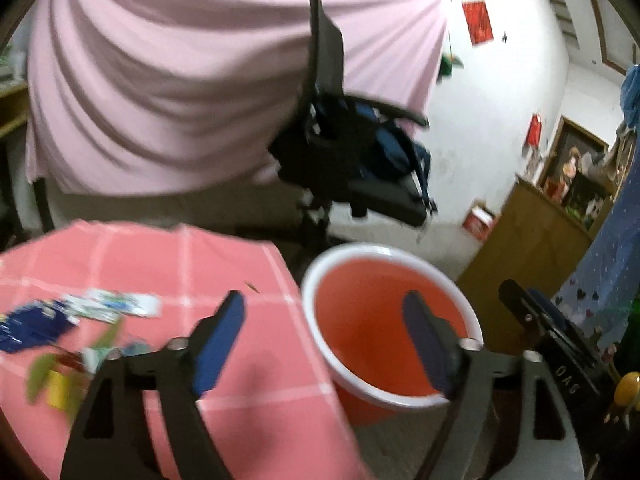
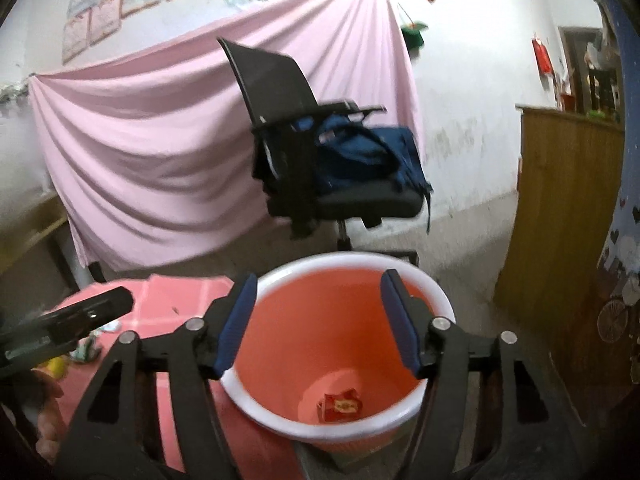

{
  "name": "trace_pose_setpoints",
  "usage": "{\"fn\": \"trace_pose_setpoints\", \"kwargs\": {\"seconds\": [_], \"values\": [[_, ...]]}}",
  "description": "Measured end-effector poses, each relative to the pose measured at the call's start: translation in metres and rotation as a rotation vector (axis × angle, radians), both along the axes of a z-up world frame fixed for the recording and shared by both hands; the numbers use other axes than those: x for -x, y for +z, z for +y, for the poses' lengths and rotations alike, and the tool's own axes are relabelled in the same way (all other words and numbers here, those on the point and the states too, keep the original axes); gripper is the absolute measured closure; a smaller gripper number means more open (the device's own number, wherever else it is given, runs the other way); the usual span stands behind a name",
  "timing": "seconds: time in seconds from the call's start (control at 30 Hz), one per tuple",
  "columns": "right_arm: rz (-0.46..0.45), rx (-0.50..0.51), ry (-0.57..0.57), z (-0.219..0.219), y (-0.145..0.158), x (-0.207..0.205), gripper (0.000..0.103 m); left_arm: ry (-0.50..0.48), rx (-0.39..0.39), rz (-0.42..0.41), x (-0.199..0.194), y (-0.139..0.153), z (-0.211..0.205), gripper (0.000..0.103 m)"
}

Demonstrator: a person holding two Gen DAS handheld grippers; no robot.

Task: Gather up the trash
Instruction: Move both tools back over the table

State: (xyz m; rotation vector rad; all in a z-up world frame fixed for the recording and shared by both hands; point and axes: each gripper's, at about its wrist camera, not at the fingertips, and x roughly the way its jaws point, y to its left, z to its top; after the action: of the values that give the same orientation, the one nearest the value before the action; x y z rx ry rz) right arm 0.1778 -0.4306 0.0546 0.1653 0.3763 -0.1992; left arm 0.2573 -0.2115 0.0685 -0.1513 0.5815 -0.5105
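Note:
A salmon-pink bin with a white rim (image 2: 416,276) stands on the floor beside the table. A red wrapper (image 2: 339,405) lies at its bottom. My right gripper (image 2: 320,320) is open and empty, directly above the bin's mouth. My left gripper (image 1: 326,340) is open and empty, straddling the table edge and the bin (image 1: 332,360). Several wrappers lie on the pink checked tablecloth (image 1: 224,256) at the left: a blue one (image 1: 28,328), a white one (image 1: 116,305) and green-yellow ones (image 1: 60,376). The right gripper also shows in the left wrist view (image 1: 536,320).
A black office chair (image 2: 288,120) holding a blue bag (image 2: 364,156) stands behind the bin. A pink sheet (image 2: 160,152) hangs on the wall. A wooden cabinet (image 2: 560,200) stands at right. The left gripper shows in the right wrist view (image 2: 72,320).

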Motion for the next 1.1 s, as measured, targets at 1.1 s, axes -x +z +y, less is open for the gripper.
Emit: {"fn": "trace_pose_setpoints", "kwargs": {"seconds": [1.1], "values": [[-0.306, 0.115, 0.334, 0.169, 0.014, 0.007, 0.000, 0.423, -0.043, -0.347, 0.090, -0.007, 0.210, 0.001]]}}
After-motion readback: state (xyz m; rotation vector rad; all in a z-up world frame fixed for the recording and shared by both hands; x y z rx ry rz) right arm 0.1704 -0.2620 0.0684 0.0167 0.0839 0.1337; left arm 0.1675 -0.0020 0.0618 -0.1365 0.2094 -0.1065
